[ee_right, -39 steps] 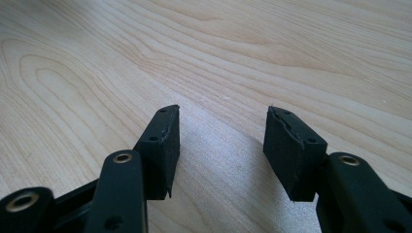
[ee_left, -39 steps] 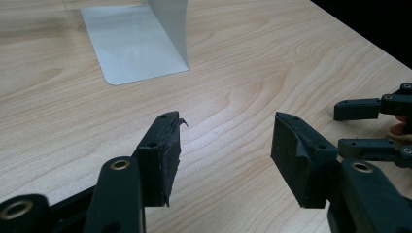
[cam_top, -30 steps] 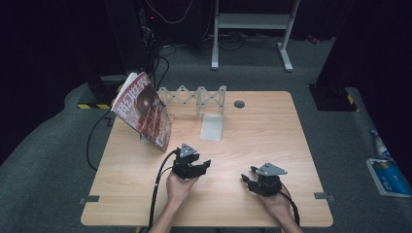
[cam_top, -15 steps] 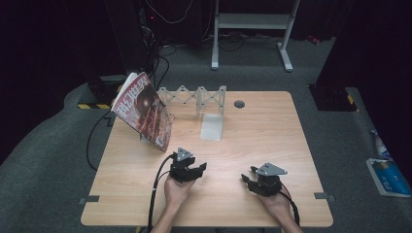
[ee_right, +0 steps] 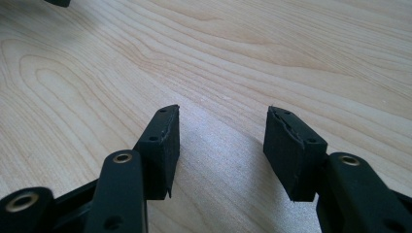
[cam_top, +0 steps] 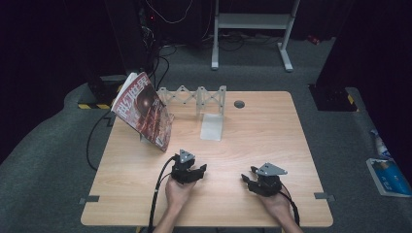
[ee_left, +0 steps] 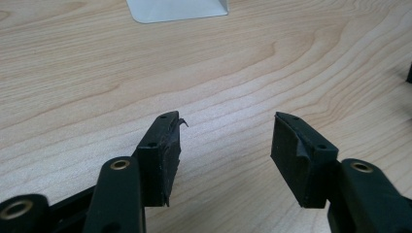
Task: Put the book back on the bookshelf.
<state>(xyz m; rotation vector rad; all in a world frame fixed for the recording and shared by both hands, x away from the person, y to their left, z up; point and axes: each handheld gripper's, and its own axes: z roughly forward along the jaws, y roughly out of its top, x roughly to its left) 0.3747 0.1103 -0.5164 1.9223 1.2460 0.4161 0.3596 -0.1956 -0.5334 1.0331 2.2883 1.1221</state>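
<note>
Red-covered glossy magazine [cam_top: 143,109] leans tilted on the expanding white rack [cam_top: 194,96], up-left of the left tongs [cam_top: 197,171], the nearer; right tongs [cam_top: 247,178] likewise gape, empty.

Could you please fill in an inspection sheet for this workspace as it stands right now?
Surface: light wooden table, bare in front of both grippers, with a round grommet hole near the far edge.
Job's things: red magazine propped tilted at the far left; grey accordion rack standing at the far edge; pale flat plate at its foot.
Clutter: nothing seen on the table.
Grippers: left gripper and right gripper low over the near table, jaws open, nothing between them.
Cables: black cable trails from the left gripper over the near edge; more cables on the floor behind.
Surroundings: grey carpet, white stand frame beyond, blue packet on the floor at right.
</note>
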